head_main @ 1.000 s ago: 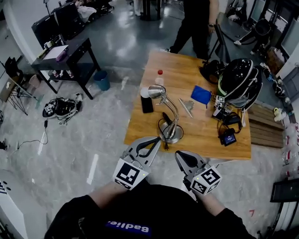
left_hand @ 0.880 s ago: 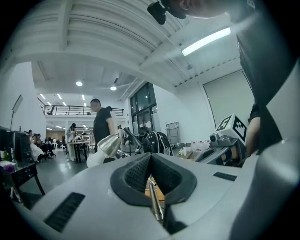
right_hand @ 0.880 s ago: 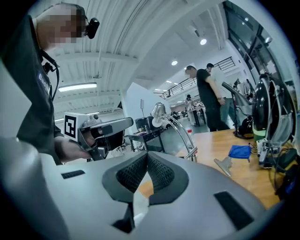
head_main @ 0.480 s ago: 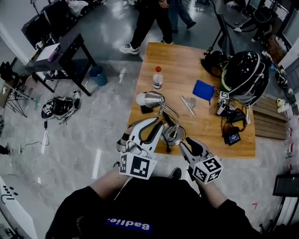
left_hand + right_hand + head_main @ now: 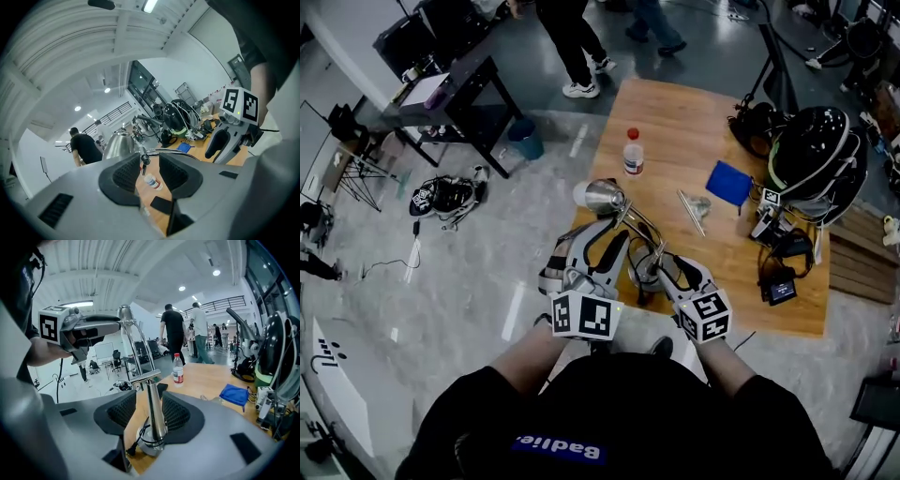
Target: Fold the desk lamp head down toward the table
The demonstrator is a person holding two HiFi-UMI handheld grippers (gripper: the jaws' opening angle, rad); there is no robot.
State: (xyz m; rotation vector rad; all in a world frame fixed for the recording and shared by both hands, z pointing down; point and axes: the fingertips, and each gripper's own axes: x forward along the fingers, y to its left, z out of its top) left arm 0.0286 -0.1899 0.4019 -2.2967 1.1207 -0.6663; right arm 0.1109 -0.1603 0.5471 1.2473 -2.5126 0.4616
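Wooden counter (image 5: 694,122): right gripper (image 5: 147,414) jaws, just opened wide, straddle the lamp post (image 5: 153,397) unclamped, probably to brace it; left gripper (image 5: 149,171) jaws, likewise just opened, straddle the arm joint (image 5: 144,158).

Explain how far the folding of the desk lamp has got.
Done: both hand-held grippers are at the desk lamp. In hand: the right hand-held gripper, jaws just opened, straddles the post without pressing; the left hand-held gripper, jaws also just opened, faces the upper arm with nothing between them. Left: grip, then fold the lamp head, which stands raised, down toward the table.
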